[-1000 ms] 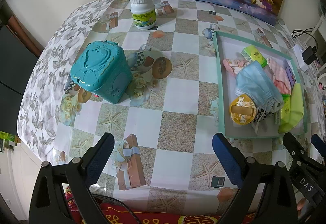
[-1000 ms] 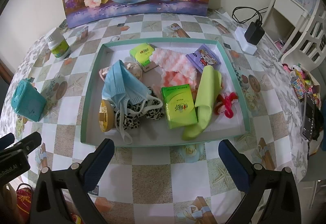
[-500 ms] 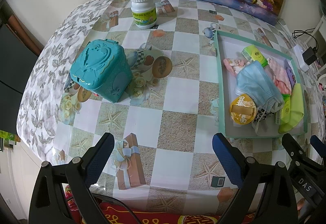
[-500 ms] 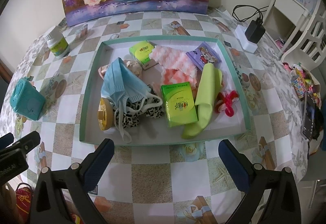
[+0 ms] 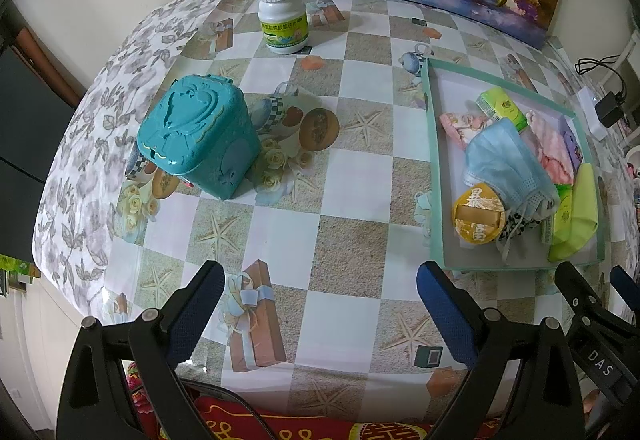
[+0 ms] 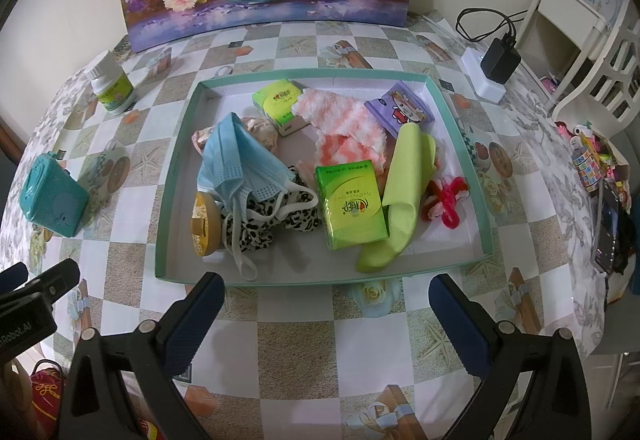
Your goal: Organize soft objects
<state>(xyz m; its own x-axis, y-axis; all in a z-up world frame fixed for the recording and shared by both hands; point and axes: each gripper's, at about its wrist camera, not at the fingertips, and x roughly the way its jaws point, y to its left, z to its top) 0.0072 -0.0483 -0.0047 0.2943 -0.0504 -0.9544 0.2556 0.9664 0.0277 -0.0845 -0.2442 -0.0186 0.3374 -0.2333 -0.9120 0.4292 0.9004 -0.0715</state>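
Left gripper [image 5: 318, 304] fingers were spread apart, empty, above the surface [image 5: 352, 200]; right gripper [image 6: 326, 314] fingers likewise, before the tray [image 6: 176, 176] holding the blue mask [image 6: 236, 164].

Mask [image 6: 240, 164] in tray [image 6: 176, 176], box [image 5: 196, 136] left

The right tool [image 5: 596, 320] is showing white letters "DAS" on its black body at the lower right of the left wrist view. The left tool [image 6: 24, 304] is showing part of a word, "nRobot.AI", at the left edge of the right wrist view. The round yellow tin [image 5: 479, 215], lying in the tray [image 5: 434, 176] near its front left corner, is carrying gold Chinese characters. Print on the green tissue pack [image 6: 352, 206] and on the white bottle [image 5: 282, 16] is too small to read.
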